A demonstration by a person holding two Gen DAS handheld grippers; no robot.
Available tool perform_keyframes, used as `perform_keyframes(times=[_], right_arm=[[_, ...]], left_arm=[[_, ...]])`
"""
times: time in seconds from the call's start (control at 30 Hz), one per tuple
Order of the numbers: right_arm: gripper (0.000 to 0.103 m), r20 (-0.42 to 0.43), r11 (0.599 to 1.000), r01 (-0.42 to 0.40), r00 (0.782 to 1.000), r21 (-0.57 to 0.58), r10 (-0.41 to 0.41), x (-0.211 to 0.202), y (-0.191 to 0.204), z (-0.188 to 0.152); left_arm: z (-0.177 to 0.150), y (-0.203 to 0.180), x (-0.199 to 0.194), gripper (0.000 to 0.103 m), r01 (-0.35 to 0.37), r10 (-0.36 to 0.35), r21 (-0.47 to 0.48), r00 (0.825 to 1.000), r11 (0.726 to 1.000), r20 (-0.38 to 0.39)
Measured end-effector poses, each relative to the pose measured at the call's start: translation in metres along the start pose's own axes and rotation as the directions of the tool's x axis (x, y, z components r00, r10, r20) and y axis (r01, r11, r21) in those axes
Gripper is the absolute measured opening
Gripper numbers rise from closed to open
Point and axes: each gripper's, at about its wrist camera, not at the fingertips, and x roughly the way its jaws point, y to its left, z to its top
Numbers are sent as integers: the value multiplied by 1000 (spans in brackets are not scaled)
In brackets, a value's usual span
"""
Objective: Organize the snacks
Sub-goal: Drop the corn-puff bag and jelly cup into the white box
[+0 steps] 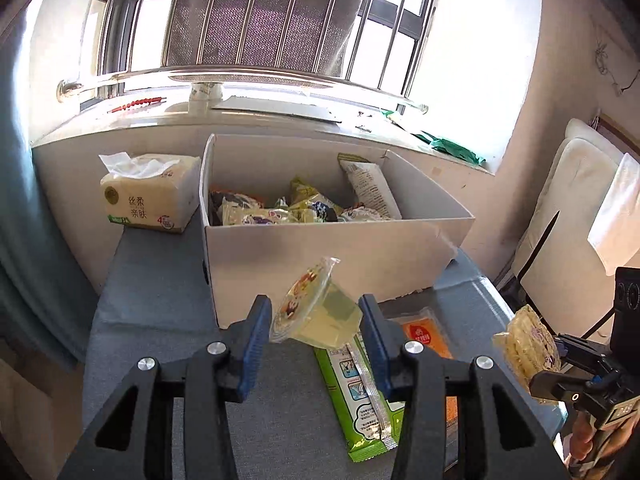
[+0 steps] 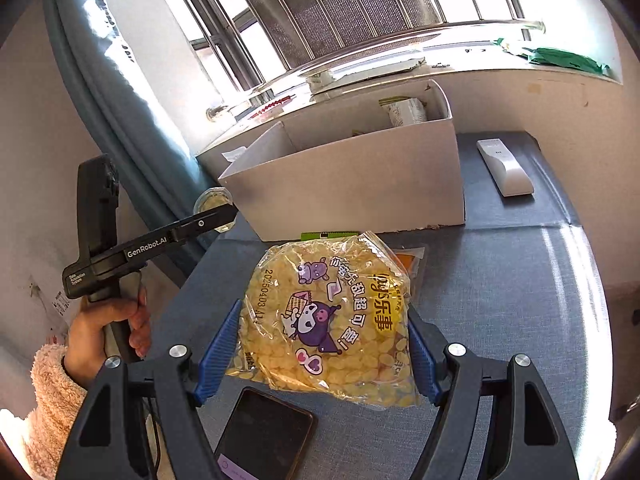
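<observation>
My left gripper (image 1: 316,320) is shut on a clear jelly cup (image 1: 316,312) with a printed lid, tilted, held above the table in front of the white box (image 1: 320,256). The box holds several snack packets (image 1: 304,208). My right gripper (image 2: 324,340) is shut on a clear bag of yellow puffed snacks (image 2: 328,320), held above the table short of the box (image 2: 360,184). That bag also shows at the right of the left wrist view (image 1: 528,344). A green packet (image 1: 360,392) and an orange packet (image 1: 424,332) lie on the blue table.
A tissue pack (image 1: 148,192) stands left of the box. A white remote (image 2: 504,166) lies right of the box. A black phone (image 2: 264,436) lies near the table's front edge. A windowsill runs behind the box; a white chair (image 1: 568,216) is at the right.
</observation>
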Motion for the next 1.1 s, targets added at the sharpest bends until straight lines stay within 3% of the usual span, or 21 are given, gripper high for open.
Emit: perform_keyframes(times=[0.23, 0.43, 0.6, 0.63, 0.67, 0.7, 0.73, 0.77, 1.1], right_arm=[[79, 73, 998, 21, 997, -52, -17, 8, 6, 85], [79, 51, 997, 64, 997, -35, -62, 49, -10, 162], [80, 14, 994, 111, 994, 12, -111, 84, -33, 191], [84, 17, 993, 119, 993, 18, -120, 87, -35, 193], [88, 22, 993, 118, 993, 29, -119, 89, -38, 195], [95, 30, 992, 116, 993, 43, -118, 89, -41, 197], [103, 43, 989, 135, 989, 60, -138, 88, -43, 198], [103, 58, 987, 146, 987, 68, -150, 86, -45, 198], [103, 65, 993, 114, 991, 35, -116, 67, -36, 186]], left_arm=[[67, -7, -5, 49, 37, -39, 23, 995, 999, 93], [116, -2, 38, 49, 44, -44, 1, 997, 999, 62], [131, 6, 67, 49, 12, -12, -9, 999, 1000, 31], [131, 9, 71, 50, 6, -6, -17, 1000, 1000, 14], [131, 11, 75, 56, 10, -10, -21, 1000, 1000, -12], [129, 14, 75, 78, 3, -4, -28, 1000, 1000, -20], [127, 16, 73, 93, -7, 7, -36, 1000, 999, -6], [125, 19, 68, 103, -5, 6, -44, 1000, 999, 17], [119, 30, 40, 103, -4, 7, -81, 999, 997, 45]])
